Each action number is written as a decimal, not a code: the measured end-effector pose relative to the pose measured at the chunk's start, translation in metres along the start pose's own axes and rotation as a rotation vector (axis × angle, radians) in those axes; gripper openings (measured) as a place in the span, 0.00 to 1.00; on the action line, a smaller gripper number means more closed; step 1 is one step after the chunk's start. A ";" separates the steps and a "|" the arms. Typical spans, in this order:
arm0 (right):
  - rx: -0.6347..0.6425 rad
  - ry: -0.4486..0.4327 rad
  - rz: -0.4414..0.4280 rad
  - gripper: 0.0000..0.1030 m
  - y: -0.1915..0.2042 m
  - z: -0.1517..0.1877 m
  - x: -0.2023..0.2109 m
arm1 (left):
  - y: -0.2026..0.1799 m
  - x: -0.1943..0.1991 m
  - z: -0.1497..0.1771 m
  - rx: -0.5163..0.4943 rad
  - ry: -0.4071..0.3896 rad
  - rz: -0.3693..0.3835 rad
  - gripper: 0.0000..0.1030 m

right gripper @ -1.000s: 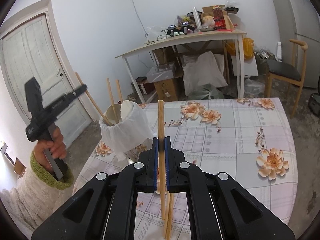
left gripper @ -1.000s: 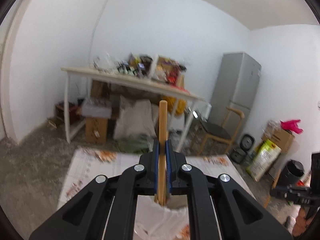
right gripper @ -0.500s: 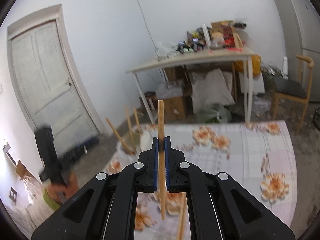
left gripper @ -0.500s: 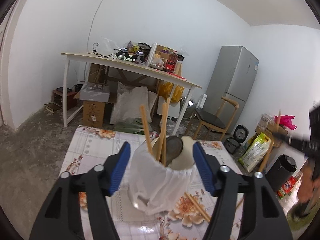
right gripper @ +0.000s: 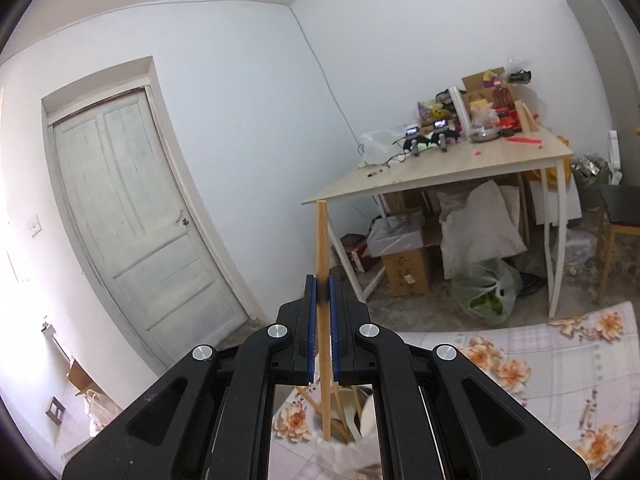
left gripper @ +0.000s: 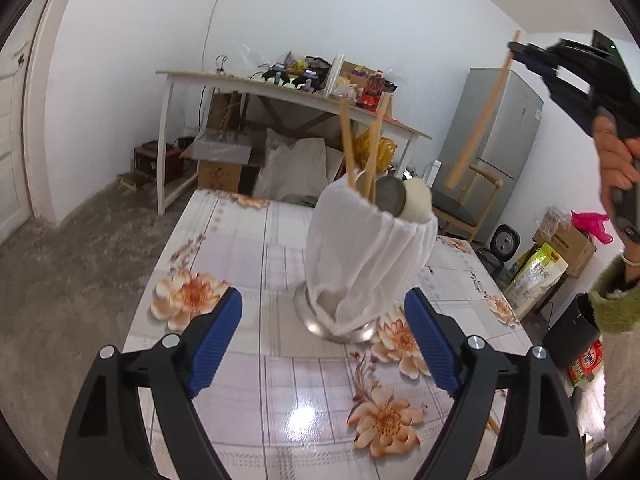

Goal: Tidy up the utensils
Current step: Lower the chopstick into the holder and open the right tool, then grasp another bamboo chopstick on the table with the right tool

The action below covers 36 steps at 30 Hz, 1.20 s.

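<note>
Wooden chopstick [right gripper: 322,264] clamped between the blue pads of the right hand-held gripper [right gripper: 322,312], roughly upright, top end sticking above the jaws, lower end hanging over the holder's mouth. Left wrist view shows the same pair up at the right, chopstick slanting down from the jaws, well above the holder.

Count:
- 2 hand-held grippers; left hand-held gripper [left gripper: 322,344] jaws opening, nothing between them.
- 1 utensil holder [left gripper: 368,256] wrapped in white cloth, on a metal base, standing on the bench [left gripper: 240,248] with a floral cover.
- In the holder: 2 wooden sticks [left gripper: 348,144] standing up, 1 metal spoon bowl [left gripper: 390,200], 1 pale spoon bowl [left gripper: 418,204]; a third, light-wood spoon head may sit behind them, hard to tell.

Holder sits just ahead of the left hand-held gripper, centred between the open pads but beyond their tips, not touching.

Around: cluttered white-legged table [left gripper: 280,92] against the back wall, boxes and bags under it, grey fridge [left gripper: 500,140], wooden chair [left gripper: 468,204], white door [right gripper: 132,208]. One hand [left gripper: 618,168] with a green fuzzy cuff grips the right handle. Nothing blocks the path between chopstick and holder opening.
</note>
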State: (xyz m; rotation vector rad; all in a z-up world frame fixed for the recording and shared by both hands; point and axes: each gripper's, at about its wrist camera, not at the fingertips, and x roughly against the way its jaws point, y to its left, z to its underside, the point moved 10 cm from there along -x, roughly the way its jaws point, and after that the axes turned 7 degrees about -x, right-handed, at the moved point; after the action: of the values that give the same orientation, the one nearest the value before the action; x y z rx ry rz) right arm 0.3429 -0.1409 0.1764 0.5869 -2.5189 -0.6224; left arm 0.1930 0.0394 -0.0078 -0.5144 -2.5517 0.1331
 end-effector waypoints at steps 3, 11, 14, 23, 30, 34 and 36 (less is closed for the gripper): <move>0.017 0.025 0.017 0.04 -0.002 0.014 -0.026 | 0.008 -0.002 0.006 0.019 0.014 -0.003 0.79; 0.112 0.147 0.108 0.05 -0.020 0.072 -0.080 | 0.023 -0.004 0.006 0.039 0.018 -0.020 0.79; 0.124 0.205 0.123 0.08 -0.027 0.092 -0.086 | 0.024 -0.005 0.006 0.041 0.020 -0.018 0.79; 0.052 0.158 0.118 0.27 -0.041 0.083 -0.037 | 0.011 -0.005 0.006 0.034 0.028 0.002 0.79; 0.021 0.208 0.205 0.27 -0.072 0.120 0.011 | -0.007 -0.008 0.013 0.011 0.066 0.016 0.80; -0.022 0.338 0.273 0.27 -0.105 0.188 0.026 | -0.019 -0.015 0.024 -0.019 0.110 0.012 0.81; -0.053 0.410 0.308 0.23 -0.122 0.226 0.028 | -0.027 -0.020 0.032 -0.028 0.139 0.015 0.81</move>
State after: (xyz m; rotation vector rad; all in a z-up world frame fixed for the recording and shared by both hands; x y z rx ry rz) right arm 0.2341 -0.1818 -0.0546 0.2639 -2.1381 -0.4045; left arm 0.1835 0.0073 -0.0397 -0.5346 -2.4177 0.0654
